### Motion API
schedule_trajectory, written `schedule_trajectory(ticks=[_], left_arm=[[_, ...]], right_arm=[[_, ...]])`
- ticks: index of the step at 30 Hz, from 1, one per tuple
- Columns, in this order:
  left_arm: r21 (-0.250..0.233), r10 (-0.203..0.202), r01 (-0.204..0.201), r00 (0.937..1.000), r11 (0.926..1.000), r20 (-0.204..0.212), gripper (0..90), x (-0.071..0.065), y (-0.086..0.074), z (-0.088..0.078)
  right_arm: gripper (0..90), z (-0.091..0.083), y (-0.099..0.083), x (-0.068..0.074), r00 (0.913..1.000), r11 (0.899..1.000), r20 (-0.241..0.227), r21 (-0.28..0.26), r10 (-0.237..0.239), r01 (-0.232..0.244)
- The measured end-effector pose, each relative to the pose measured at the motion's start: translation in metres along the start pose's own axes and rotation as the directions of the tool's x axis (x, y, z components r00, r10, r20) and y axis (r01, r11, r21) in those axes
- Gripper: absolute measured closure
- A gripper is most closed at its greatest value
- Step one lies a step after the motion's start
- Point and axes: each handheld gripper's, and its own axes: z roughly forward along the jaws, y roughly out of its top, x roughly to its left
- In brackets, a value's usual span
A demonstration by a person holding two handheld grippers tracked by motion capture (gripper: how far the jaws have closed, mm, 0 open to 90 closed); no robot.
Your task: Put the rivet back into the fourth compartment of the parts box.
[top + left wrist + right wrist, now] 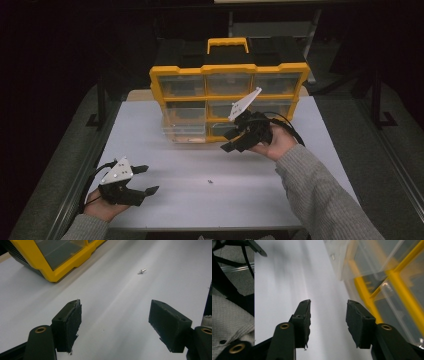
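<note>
A yellow organiser case [229, 70] with clear drawers stands upright at the back of the white table [165, 210]. Its lower left drawer [184, 133] is pulled partly out. My right gripper [226, 142] hovers just in front of the case's lower middle, pointing left, jaws open with nothing between them [328, 303]; the case's yellow frame [399, 290] lies blurred to its right. My left gripper [152, 179] rests at the near left corner, open and empty [116, 307]. A tiny metal screw [210, 181] lies on the table ahead of it [141, 271].
The case's yellow carry handle [228, 44] rises at the back. Black cables trail from both grippers. Grey floor runs along both sides of the table, and dark frame legs [101, 100] stand at the left edge.
</note>
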Motion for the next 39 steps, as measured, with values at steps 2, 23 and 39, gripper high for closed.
schedule_trajectory(ticks=[2, 23, 39], left_arm=[[0.001, 0.002, -0.002, 1.0, 1.0, -0.001, 25.8, 0.001, 0.0, 0.0], [-0.002, -0.004, 0.004, 1.0, 1.0, -0.007, 25.5, 0.0, 0.0, -0.002], [-0.014, -0.008, 0.008, 0.9999, 0.9999, -0.008, 25.5, 0.001, 0.0, -0.003]], right_arm=[[51.5, 0.007, -0.004, 0.002, 1.0, 1.0, -0.003, 0.01, 0.004, -0.003], [52.1, 0.067, -0.034, 0.022, 0.9993, 0.997, -0.027, 0.068, 0.026, -0.024], [61.9, 0.11, -0.041, 0.028, 0.999, 0.994, -0.042, 0.11, 0.017, -0.013]])
